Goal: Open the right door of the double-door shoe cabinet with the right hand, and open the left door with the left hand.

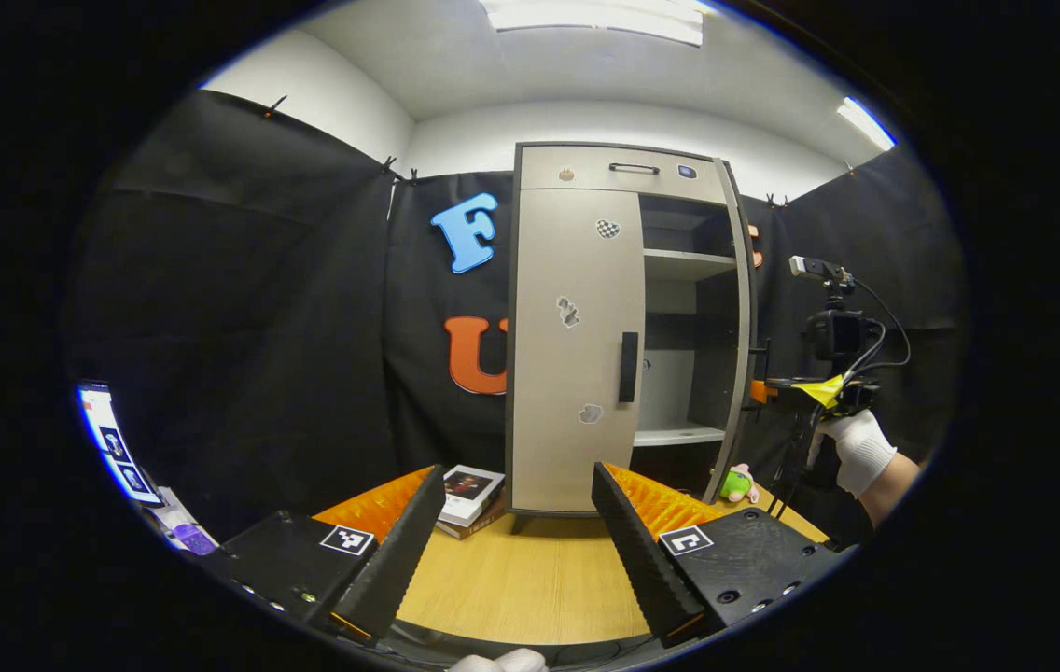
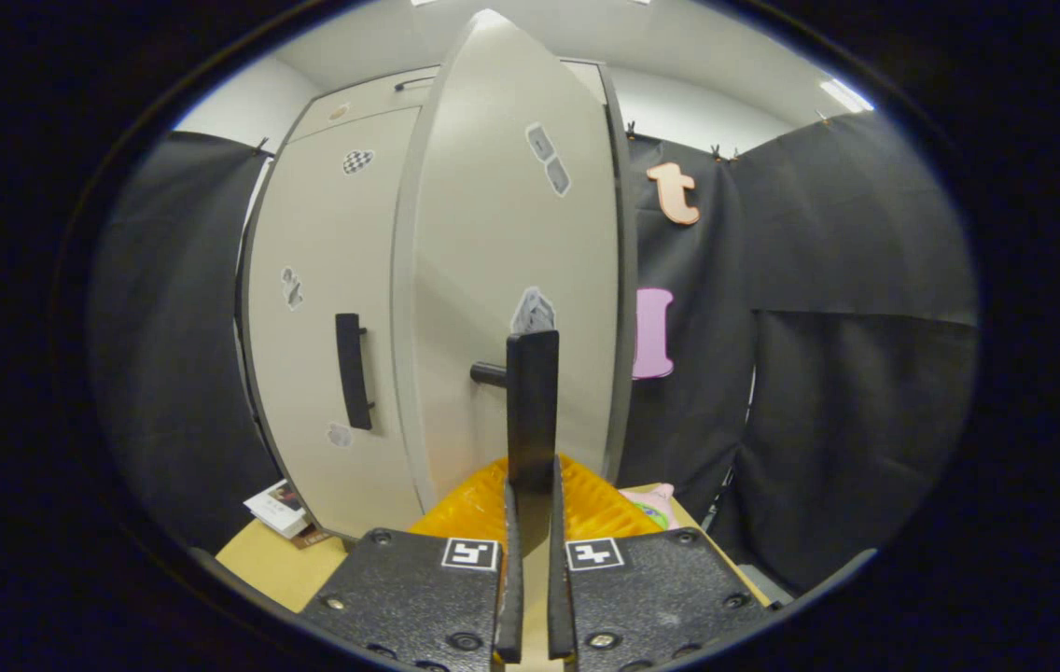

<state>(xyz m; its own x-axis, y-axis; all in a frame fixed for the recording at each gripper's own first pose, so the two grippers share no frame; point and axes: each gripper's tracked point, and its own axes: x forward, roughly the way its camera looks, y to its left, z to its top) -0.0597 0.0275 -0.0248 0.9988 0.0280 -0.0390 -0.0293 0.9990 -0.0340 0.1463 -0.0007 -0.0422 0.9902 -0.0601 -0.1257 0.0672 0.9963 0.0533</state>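
Right gripper (image 2: 530, 523) pinched on right door (image 2: 502, 280) handle (image 2: 532, 411), door swung open, left gripper (image 1: 511, 541) spread wide, level before closed left door (image 1: 575, 350), shoe cabinet (image 1: 623, 168) on table (image 1: 530, 579).

1. The shoe cabinet (image 1: 577, 345) stands at the back of the worktop (image 1: 530, 579), against the booth wall.
2. Its left door (image 1: 575, 350) is closed; the right door (image 2: 511, 280) stands swung outward.
3. Books (image 1: 469, 499) lie left of the cabinet's foot.
4. A plush toy (image 1: 737, 483) sits to its right.
5. Shelves (image 1: 684, 266) lie inside.
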